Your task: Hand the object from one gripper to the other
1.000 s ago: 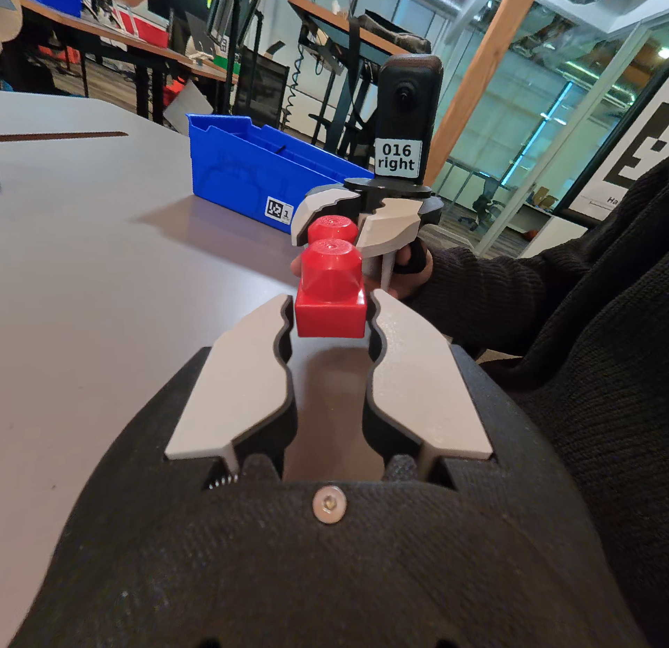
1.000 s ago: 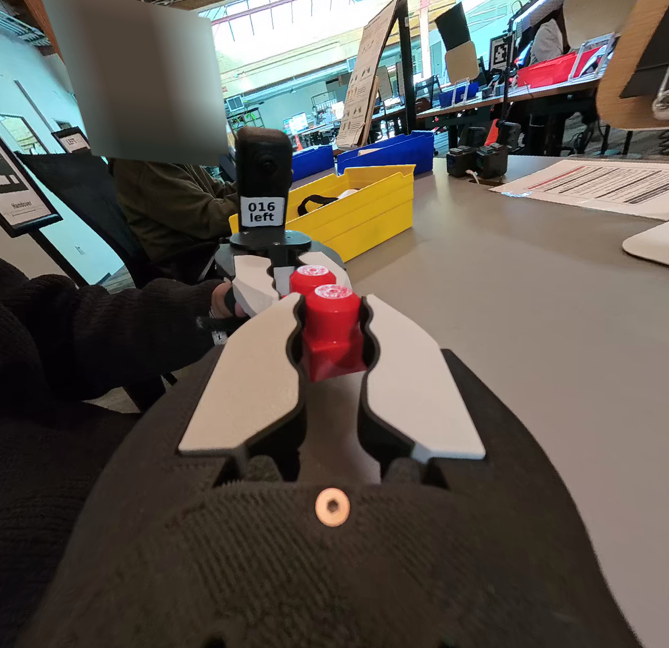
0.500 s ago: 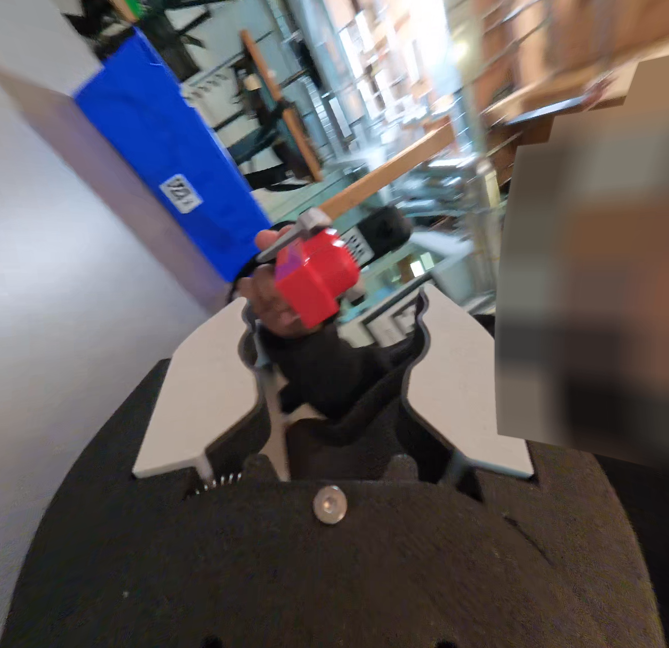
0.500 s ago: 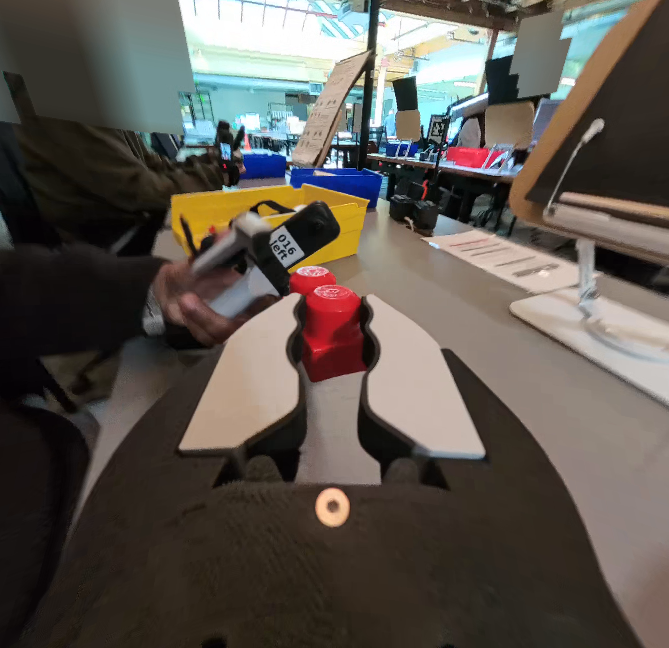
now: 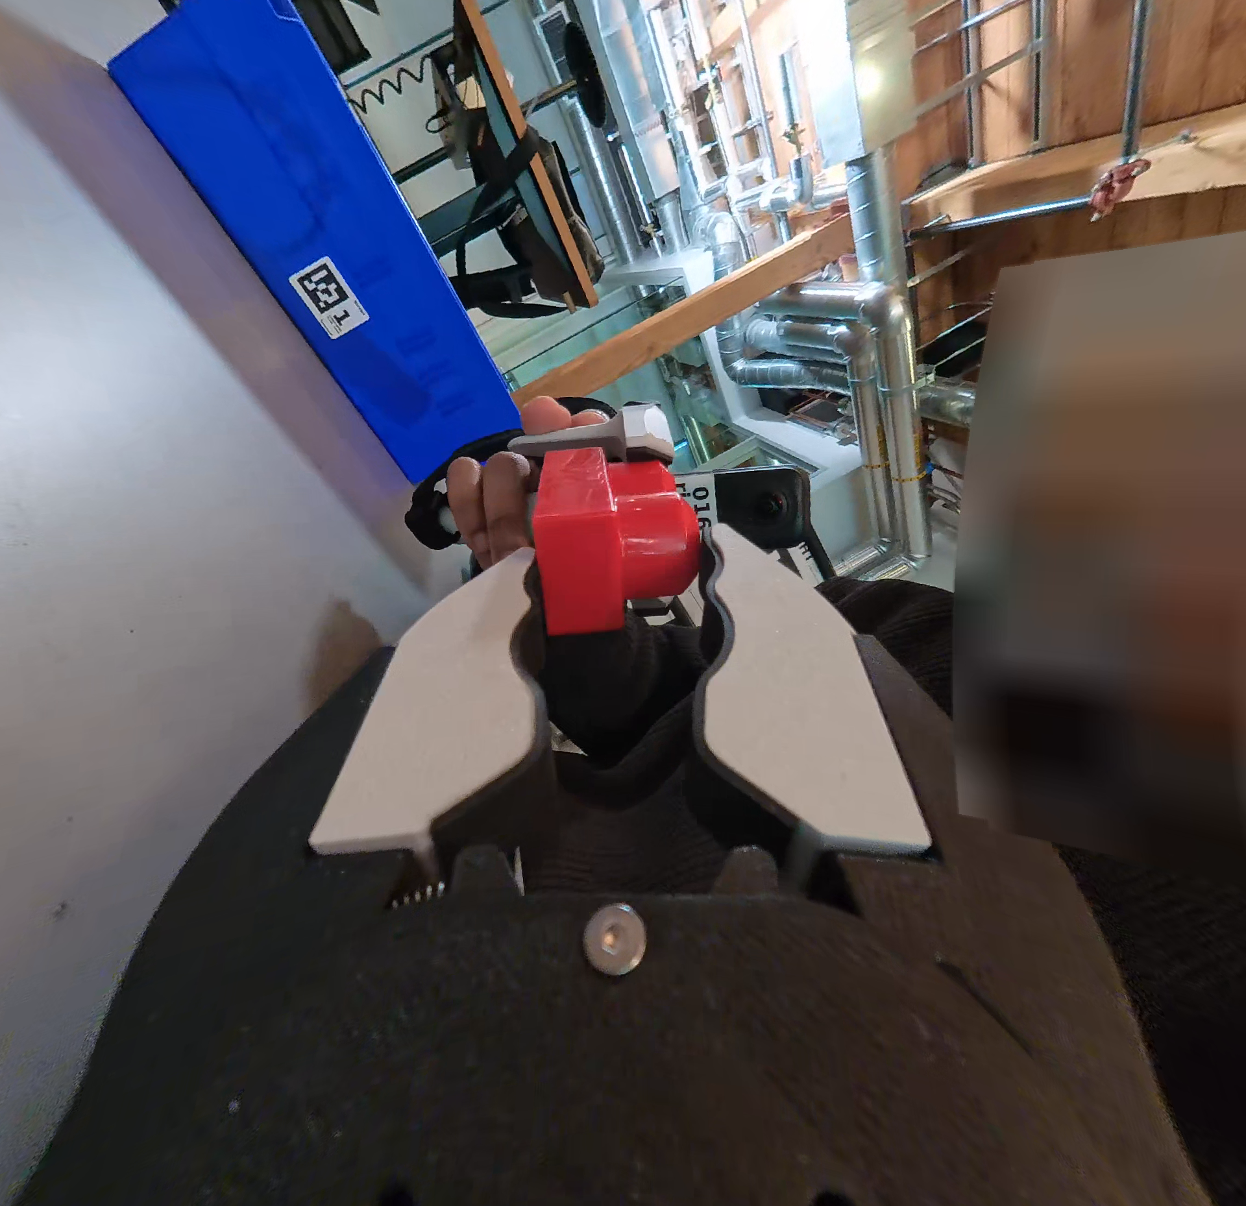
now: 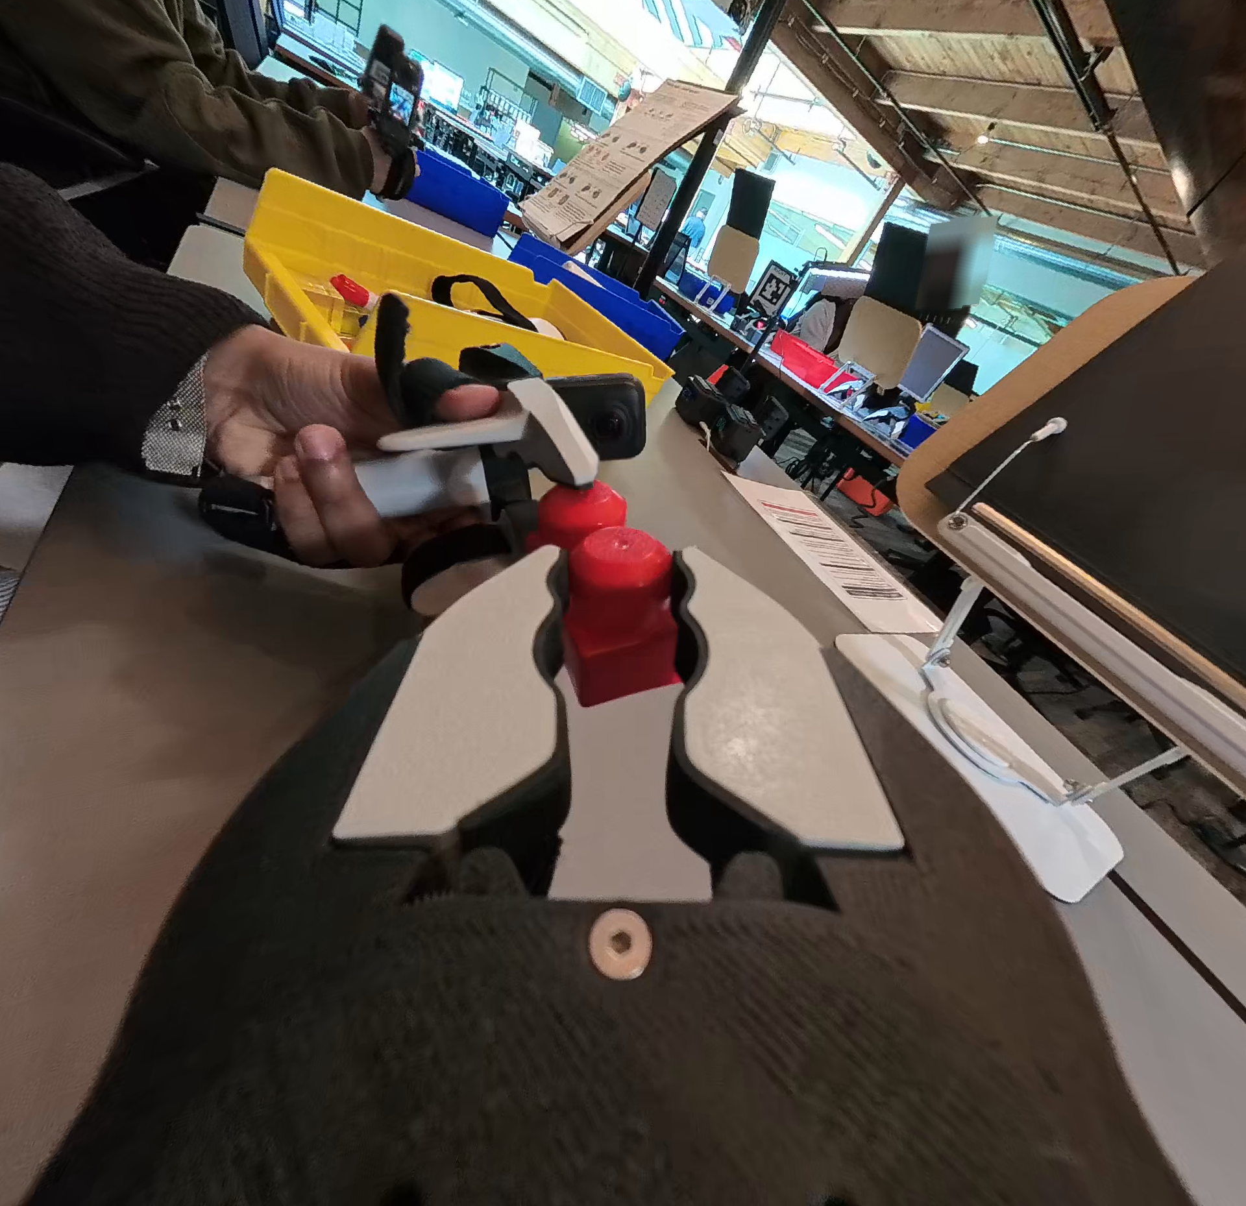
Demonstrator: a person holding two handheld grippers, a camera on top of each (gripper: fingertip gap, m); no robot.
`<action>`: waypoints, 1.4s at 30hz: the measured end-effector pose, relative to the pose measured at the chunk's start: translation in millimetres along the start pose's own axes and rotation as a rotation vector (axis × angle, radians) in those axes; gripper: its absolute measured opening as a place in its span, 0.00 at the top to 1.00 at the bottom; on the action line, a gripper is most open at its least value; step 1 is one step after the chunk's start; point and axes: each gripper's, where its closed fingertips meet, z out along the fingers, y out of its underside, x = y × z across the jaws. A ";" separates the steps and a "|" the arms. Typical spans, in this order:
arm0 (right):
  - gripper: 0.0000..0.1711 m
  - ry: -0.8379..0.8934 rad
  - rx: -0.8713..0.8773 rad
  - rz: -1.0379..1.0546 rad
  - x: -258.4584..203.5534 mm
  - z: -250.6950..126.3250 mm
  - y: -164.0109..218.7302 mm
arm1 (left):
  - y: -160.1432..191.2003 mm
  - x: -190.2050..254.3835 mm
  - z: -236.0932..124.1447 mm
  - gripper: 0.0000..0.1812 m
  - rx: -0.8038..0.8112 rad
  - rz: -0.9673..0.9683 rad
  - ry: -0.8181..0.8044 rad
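Between the fingers of the right claw (image 6: 617,607) sits the red block (image 6: 620,624), a chunky two-stud toy brick, pinched at the near stud with the square base poking out below. So that claw is clamped on it, held up above the grey surface (image 6: 168,688).

Left claw (image 5: 617,590) is rolled over sideways and spread wide, one finger on each side of the block (image 5: 610,547). Its right fingertip looks like it's just touching the stud end, but can't really tell from this angle. From the right wrist view, that left claw (image 6: 539,473) is lying on its side in a hand (image 6: 297,432), and one of its tips rests on the far stud.

Further out, a yellow bin (image 6: 404,277) sits behind the hand with a few bits in it, blue bins (image 6: 593,297) past that. A white stand (image 6: 977,756) holding a dark board is off to the right. On the left wrist view there's a blue bin (image 5: 283,183) on the surface (image 5: 135,499).
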 end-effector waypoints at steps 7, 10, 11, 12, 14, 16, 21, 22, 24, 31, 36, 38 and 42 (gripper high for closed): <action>0.68 0.007 -0.015 0.097 2.8 3.8 6.4 | -13.3 0.6 -6.4 0.75 0.072 0.085 -0.038; 0.64 0.010 -0.017 0.196 8.9 3.6 9.2 | -24.1 4.1 -13.7 0.75 0.126 0.174 -0.072; 0.64 0.016 -0.003 0.235 12.2 2.4 7.9 | -26.6 5.1 -15.9 0.75 0.136 0.203 -0.085; 0.64 0.022 0.016 0.282 16.1 1.0 5.9 | -28.6 5.5 -17.7 0.75 0.142 0.233 -0.102; 0.63 0.027 0.049 0.403 23.8 -1.9 4.0 | -31.1 7.3 -19.5 0.75 0.148 0.299 -0.130; 0.60 0.019 0.064 0.549 30.5 -3.4 6.5 | -30.9 12.2 -18.3 0.75 0.143 0.362 -0.134; 0.61 -0.149 0.100 0.904 25.6 -4.1 5.5 | -21.4 12.8 -10.2 0.75 0.071 0.517 -0.192; 0.61 -0.183 0.112 0.953 23.8 -4.4 3.5 | -18.6 12.2 -8.2 0.75 0.051 0.549 -0.205; 0.62 -0.229 0.118 0.999 20.2 -4.5 1.4 | -13.6 12.5 -4.2 0.75 0.022 0.597 -0.216; 0.70 -0.286 0.063 0.940 6.0 -2.0 1.9 | -9.4 18.1 -0.4 0.75 0.016 0.592 -0.173; 0.74 -0.310 0.069 0.933 3.8 -3.3 -0.6 | -7.5 17.3 0.6 0.75 0.008 0.591 -0.173; 0.74 -0.312 0.074 0.934 4.2 -3.7 -1.9 | -6.3 18.1 1.0 0.75 0.003 0.587 -0.164; 0.75 -0.319 0.085 0.994 6.8 -4.2 -2.1 | -6.0 18.9 2.1 0.76 0.010 0.571 -0.146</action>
